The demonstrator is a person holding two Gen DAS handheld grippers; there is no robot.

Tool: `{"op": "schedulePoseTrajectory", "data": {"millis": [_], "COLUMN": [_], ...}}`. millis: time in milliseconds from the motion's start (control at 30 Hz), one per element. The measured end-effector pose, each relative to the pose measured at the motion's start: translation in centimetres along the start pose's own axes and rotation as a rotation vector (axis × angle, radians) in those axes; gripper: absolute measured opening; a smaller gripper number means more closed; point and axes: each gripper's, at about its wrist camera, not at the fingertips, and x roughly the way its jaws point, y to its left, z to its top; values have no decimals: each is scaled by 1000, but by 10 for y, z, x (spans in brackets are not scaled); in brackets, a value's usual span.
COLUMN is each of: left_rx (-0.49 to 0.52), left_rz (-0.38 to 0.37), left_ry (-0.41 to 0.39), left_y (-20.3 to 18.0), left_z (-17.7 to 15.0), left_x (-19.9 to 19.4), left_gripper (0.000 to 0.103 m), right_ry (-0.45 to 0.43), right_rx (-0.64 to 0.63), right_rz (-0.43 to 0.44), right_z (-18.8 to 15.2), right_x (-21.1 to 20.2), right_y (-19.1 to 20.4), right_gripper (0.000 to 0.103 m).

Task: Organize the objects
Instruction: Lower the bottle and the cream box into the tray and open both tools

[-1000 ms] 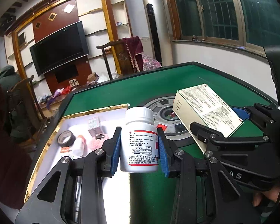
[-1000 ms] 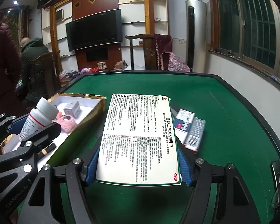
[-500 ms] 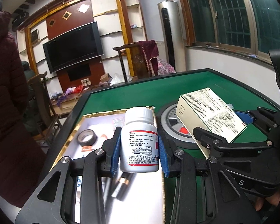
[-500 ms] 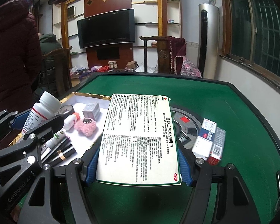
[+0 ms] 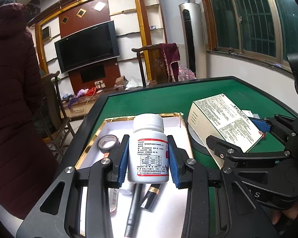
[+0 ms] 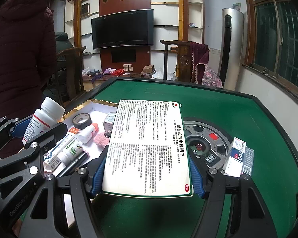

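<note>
My left gripper (image 5: 148, 158) is shut on a white pill bottle (image 5: 148, 150) and holds it upright above a white, gold-rimmed tray (image 5: 111, 127). The bottle also shows in the right wrist view (image 6: 43, 123). My right gripper (image 6: 147, 170) is shut on a large flat medicine box (image 6: 149, 144) with printed text, held above the green table just right of the tray (image 6: 101, 107). The box also shows in the left wrist view (image 5: 224, 123). The tray holds a tape roll (image 6: 81, 120), a small bottle (image 6: 87, 132), a pink puff (image 6: 101, 139), tubes and pens.
Small medicine boxes (image 6: 239, 156) lie on the green table (image 6: 248, 119) right of its round centre console (image 6: 206, 140). A person in a dark red coat (image 6: 19, 49) stands at the left. Chairs stand beyond the table.
Both grippers have pulled back and risen, still holding their items. The bottle is now over the near part of the tray, and more of the tray's contents show.
</note>
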Motion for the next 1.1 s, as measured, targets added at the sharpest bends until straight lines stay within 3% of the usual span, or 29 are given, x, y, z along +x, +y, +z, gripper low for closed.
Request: {"op": "schedulePoseTrajectory", "data": {"millis": [433,800,1100], "left_rx": [-90,-253,-218], "left_rz": [60,37,-1], "left_ry": [44,246,361], "left_y": [46,127,117], "left_z": [1,-9,-29], "left_x": [15,61,80], "left_gripper": [35,35,35], "right_ry": [42,106,99], "right_rx": [-20,-70,-162], "right_rz": [73,163,162], "right_z": [-3,-22,-33], "right_x": [9,15,15], "right_y": [31,74,109], "right_gripper": [70,70,70]}}
